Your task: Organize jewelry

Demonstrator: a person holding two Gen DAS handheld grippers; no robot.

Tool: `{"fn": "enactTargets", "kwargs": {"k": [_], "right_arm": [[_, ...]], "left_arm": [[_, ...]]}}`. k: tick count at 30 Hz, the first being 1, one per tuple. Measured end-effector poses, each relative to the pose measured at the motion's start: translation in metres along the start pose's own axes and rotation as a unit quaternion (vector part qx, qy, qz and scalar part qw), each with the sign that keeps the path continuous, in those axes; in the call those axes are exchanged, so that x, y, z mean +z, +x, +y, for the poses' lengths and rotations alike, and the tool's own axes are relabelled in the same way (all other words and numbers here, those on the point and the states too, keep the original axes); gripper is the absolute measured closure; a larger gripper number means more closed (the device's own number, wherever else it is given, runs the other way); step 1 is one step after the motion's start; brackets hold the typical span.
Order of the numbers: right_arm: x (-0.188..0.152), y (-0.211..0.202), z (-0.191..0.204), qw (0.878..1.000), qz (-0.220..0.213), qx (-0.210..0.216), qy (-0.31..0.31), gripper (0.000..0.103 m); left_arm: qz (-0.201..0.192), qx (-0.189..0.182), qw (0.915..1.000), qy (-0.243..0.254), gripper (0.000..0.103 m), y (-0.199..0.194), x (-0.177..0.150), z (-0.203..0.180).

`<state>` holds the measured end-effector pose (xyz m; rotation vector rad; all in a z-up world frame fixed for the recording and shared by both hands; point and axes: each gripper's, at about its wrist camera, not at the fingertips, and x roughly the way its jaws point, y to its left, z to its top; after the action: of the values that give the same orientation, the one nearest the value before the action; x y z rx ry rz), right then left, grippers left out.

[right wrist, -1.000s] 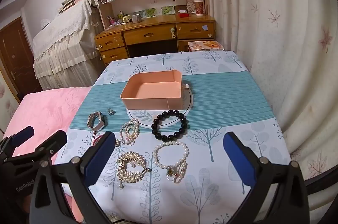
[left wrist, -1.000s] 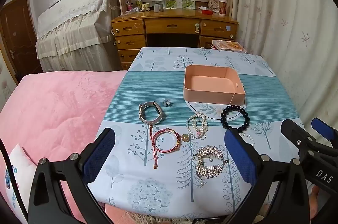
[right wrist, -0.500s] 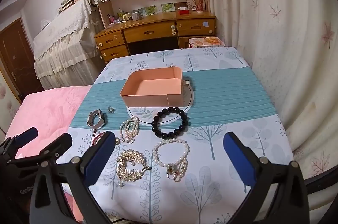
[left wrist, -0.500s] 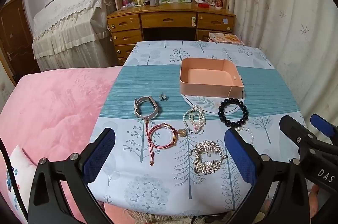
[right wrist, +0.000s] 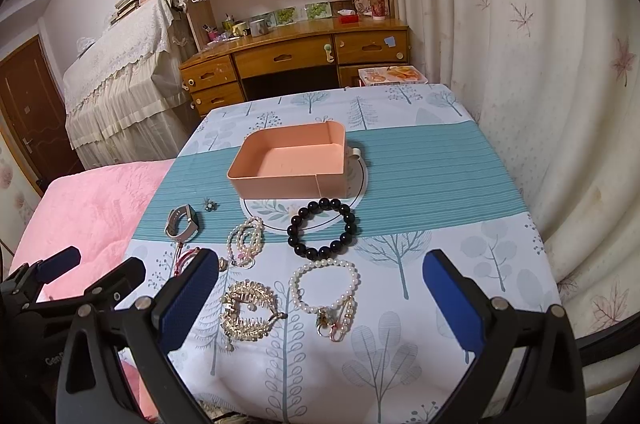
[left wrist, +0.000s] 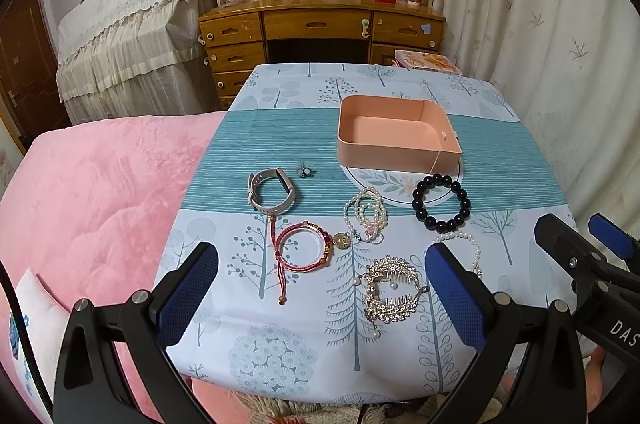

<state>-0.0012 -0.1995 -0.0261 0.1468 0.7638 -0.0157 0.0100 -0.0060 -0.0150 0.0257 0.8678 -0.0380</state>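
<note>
Left gripper [left wrist: 320,298] and right gripper [right wrist: 320,298] both wide open, holding nothing, now a bit nearer the table than a second ago, so picking not started yet. Jewelry all out on the cloth: gold hair comb [right wrist: 249,309], pearl bracelet [right wrist: 324,286], black bead bracelet [right wrist: 322,227]; pink box [right wrist: 290,164] empty. Letters "DAS" readable on the right tool.
</note>
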Motion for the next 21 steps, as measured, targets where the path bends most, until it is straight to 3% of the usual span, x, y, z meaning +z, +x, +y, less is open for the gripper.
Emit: {"fn": "enactTargets", "kwargs": {"k": [21], "right_arm": [[-0.0035,0.0048,-0.0013,1.0,0.006,0.003,0.003,0.001]], "left_arm": [[0.002,-0.004,1.0,-0.001,0.001,0.0043,-0.0048,0.0]]}}
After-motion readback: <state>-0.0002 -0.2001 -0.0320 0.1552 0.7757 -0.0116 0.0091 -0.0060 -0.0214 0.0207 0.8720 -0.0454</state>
